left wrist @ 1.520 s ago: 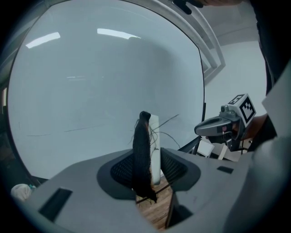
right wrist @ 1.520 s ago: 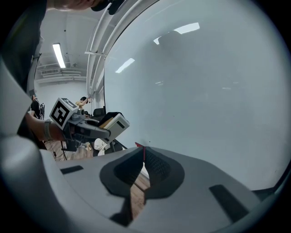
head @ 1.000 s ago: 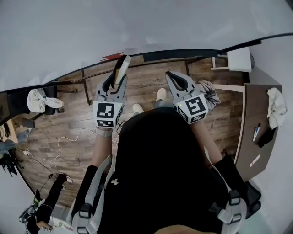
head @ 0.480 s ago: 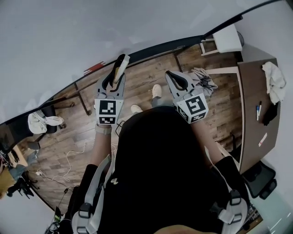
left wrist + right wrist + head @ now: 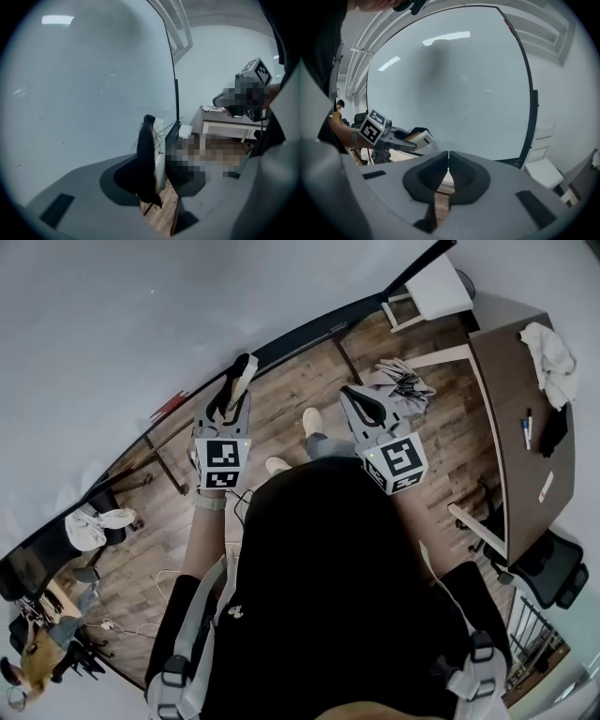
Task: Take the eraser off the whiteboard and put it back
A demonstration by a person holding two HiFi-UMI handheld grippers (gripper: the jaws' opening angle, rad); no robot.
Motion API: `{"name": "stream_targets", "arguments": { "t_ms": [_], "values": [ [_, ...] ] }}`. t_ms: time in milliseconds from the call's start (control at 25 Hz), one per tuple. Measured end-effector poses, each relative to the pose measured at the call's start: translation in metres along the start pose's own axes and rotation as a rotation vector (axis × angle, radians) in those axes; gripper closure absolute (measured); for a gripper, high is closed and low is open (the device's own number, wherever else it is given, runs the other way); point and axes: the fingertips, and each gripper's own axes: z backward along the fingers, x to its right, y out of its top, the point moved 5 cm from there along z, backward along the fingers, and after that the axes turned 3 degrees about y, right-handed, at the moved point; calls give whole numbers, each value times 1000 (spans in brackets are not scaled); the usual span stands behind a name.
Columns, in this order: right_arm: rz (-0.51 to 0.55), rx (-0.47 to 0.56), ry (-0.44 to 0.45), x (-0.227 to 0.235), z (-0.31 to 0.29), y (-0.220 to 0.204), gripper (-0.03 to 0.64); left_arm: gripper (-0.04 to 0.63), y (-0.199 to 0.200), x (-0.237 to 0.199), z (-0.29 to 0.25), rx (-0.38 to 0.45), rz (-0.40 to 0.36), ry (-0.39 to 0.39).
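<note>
The eraser [image 5: 242, 377], a white block with black felt, sits upright between the jaws of my left gripper [image 5: 234, 390], which is shut on it. It hangs in the air close to the big pale whiteboard [image 5: 141, 315]. The left gripper view shows the eraser [image 5: 151, 157] edge-on, felt side toward the whiteboard [image 5: 84, 84]. My right gripper [image 5: 352, 396] floats beside it over the wooden floor, shut with nothing in it. From the right gripper view the right gripper [image 5: 448, 157] has its pads together, and the eraser [image 5: 418, 138] shows at the left in front of the whiteboard [image 5: 450, 79].
A brown table [image 5: 511, 456] with a white cloth and markers stands at the right, an office chair [image 5: 555, 570] below it. A white stool [image 5: 436, 285] is by the board's end. Crumpled cloth [image 5: 405, 381] and cables lie on the floor; a chair with cloth [image 5: 94, 526] stands left.
The person has turned, so the board's lower edge now slants more steeply and the table has swung up to the right. Both grippers moved along with the turn; the eraser stays in the left one.
</note>
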Motion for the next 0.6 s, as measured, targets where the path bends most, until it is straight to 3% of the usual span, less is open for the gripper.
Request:
{"name": "stream_targets", "arguments": {
  "t_ms": [600],
  "values": [
    [-87, -19, -183, 35, 48, -25, 598, 433, -7, 26, -66, -105, -188, -71]
  ]
}}
